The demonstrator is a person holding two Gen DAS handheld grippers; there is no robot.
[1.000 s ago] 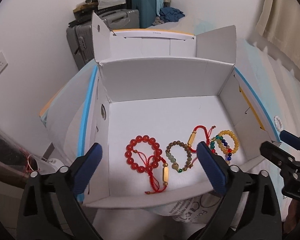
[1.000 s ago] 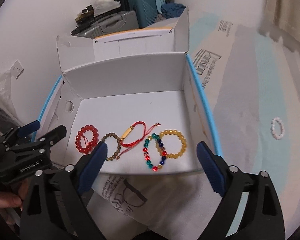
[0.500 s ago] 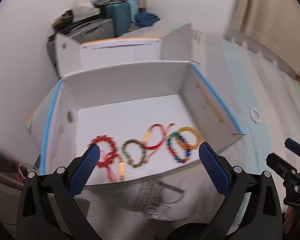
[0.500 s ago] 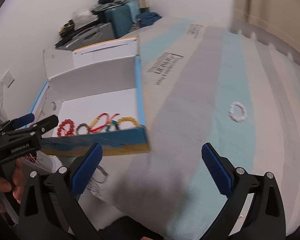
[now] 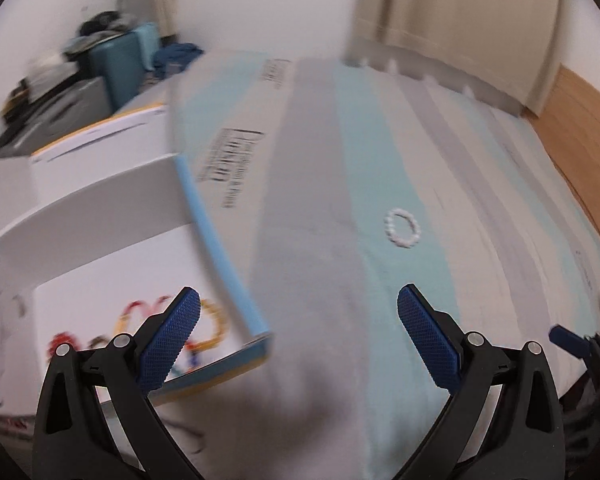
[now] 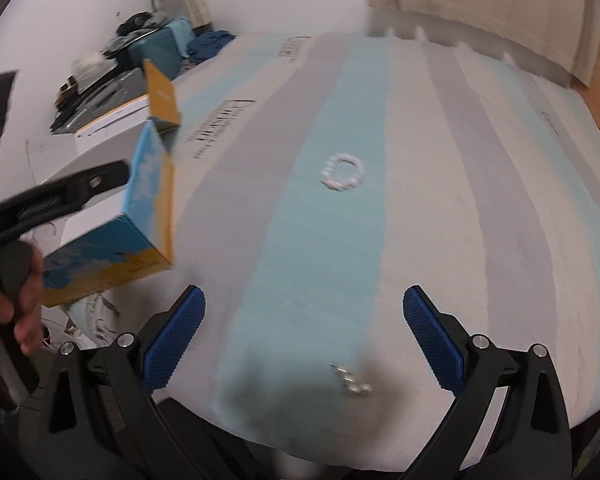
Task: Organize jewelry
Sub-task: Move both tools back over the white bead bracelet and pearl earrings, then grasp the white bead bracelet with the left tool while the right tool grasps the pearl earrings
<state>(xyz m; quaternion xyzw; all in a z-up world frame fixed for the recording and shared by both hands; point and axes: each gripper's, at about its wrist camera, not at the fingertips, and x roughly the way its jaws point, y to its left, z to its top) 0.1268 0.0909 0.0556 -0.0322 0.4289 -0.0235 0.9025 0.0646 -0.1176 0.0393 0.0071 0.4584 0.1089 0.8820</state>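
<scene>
Lying alone on the striped bedcover, a white bead bracelet rests flat on a pale blue stripe near the middle of the bed, touching nothing else. A small silvery piece of jewelry, too blurred to name, lies on the same cover close to the near edge of the bed, between the fingers of the right hand-held gripper.

Several bracelets, red, yellow and mixed colours, already sit in a row on the floor of the open white box at the left; the blur hides their exact number. By this showing the sorting looks mostly done, with the white bracelet and the silvery piece still to be gathered.

Both tools are released. The right hand-held gripper stands spread wide with nothing between its blue pads. The left hand-held gripper is likewise wide apart and empty, hanging over the box's right wall.

Room for moving is generous: the bedcover around the white bracelet is bare on every side. Edges to mind are the box's blue-trimmed right wall and raised corner flap at the left, and the near edge of the bed, where the silvery piece could be nudged off.
</scene>
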